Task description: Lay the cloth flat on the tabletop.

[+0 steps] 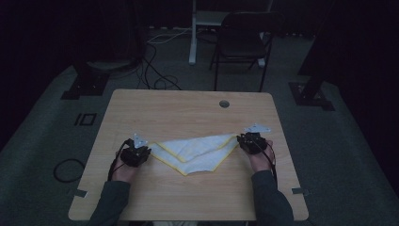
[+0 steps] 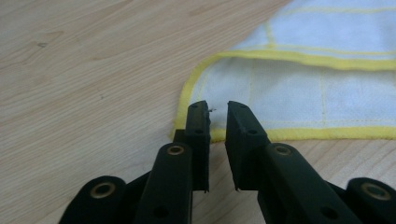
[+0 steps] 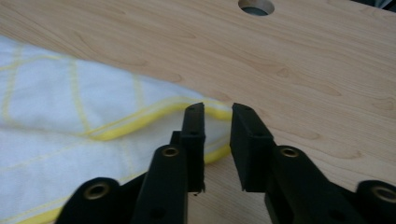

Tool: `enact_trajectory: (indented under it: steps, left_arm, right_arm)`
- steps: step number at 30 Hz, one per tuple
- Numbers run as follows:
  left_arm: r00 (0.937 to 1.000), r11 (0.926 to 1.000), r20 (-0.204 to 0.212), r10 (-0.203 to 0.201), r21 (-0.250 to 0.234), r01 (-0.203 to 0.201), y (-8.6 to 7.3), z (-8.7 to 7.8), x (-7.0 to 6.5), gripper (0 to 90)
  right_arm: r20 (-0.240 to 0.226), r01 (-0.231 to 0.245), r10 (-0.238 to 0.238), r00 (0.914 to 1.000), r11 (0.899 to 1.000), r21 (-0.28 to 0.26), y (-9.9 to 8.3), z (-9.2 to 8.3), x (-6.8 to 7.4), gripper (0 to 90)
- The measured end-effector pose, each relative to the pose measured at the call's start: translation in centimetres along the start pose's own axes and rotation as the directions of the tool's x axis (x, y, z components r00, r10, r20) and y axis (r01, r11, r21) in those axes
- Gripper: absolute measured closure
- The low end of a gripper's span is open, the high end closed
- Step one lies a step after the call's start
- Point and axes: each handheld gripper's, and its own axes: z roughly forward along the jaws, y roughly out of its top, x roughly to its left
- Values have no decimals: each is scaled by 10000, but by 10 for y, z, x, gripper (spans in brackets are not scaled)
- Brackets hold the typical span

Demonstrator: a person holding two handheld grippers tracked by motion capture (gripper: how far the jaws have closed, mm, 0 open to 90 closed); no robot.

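On the counter (image 1: pixel 141 108), near edge middle, a white cloth with yellow trim (image 1: pixel 200 153) lies folded into a triangle. Left tool (image 1: pixel 137 155) at its left corner, right tool (image 1: pixel 251 141) at its right corner, both slightly parted, gripping nothing. Farther back, a cable hole (image 1: pixel 224 103).

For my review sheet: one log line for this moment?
white yellow-edged cloth folded triangular, flat | left hand-held gripper open | right hand-held gripper open
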Motion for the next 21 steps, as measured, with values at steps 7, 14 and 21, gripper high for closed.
enact_trajectory:
  steps: [7, 14, 21]
  left_arm:
    - [9990, 9992, 347, 267, -292, -257, 2, -7, -11, 768]
    - [9938, 9959, 862, 702, -631, -648, 14, -7, -34, 762]
    - [9836, 9910, 1338, 1212, -738, -1121, 22, -3, -57, 757]
  right_arm:
    - [-340, 425, -427, 9985, 9991, -66, -4, -6, 15, 719]
    - [-919, 839, -834, 9923, 9965, 9, -15, -4, 41, 720]
    - [-1435, 1075, -1065, 9839, 9942, -10, -24, -5, 60, 720]
